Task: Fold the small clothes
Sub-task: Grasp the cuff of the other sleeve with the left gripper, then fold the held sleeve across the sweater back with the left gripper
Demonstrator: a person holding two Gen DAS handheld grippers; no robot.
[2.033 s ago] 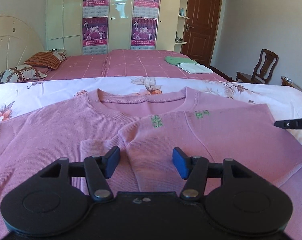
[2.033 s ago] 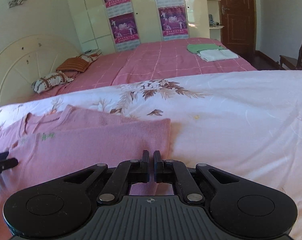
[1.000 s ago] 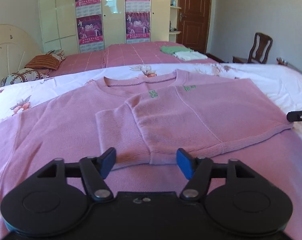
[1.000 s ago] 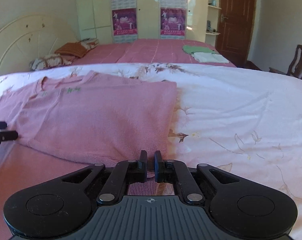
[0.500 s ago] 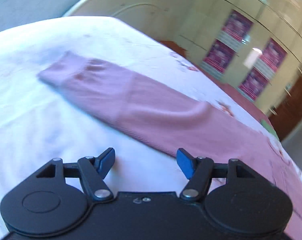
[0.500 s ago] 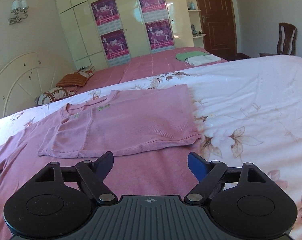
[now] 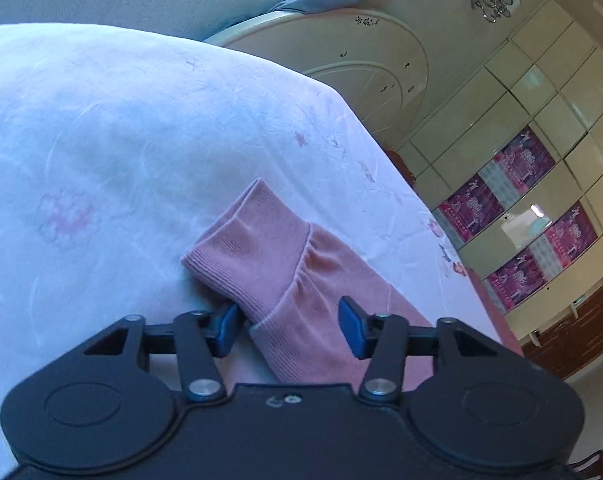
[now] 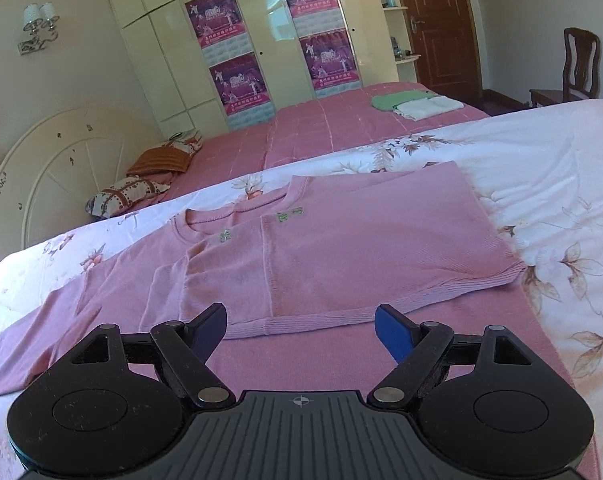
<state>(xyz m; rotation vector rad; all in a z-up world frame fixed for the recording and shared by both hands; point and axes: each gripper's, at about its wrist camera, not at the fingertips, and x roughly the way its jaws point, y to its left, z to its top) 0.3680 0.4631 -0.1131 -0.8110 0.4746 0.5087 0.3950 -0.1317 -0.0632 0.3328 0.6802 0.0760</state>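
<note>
A pink knitted sweater lies on the white floral bedspread, its right side folded over the chest. Its left sleeve stretches out flat to the left. In the left wrist view the sleeve's ribbed cuff lies on the bedspread. My left gripper is open, with the cuff's edge between its blue pads. My right gripper is open and empty, above the sweater's lower part.
A second bed with a pink cover stands behind, with folded green and white clothes and pillows on it. A cream headboard, a wardrobe with posters, a brown door and a chair are farther back.
My left gripper has swung left from the folded body along the sleeve to its cuff. My right gripper has opened, let go of the sweater's folded edge and pulled back.
</note>
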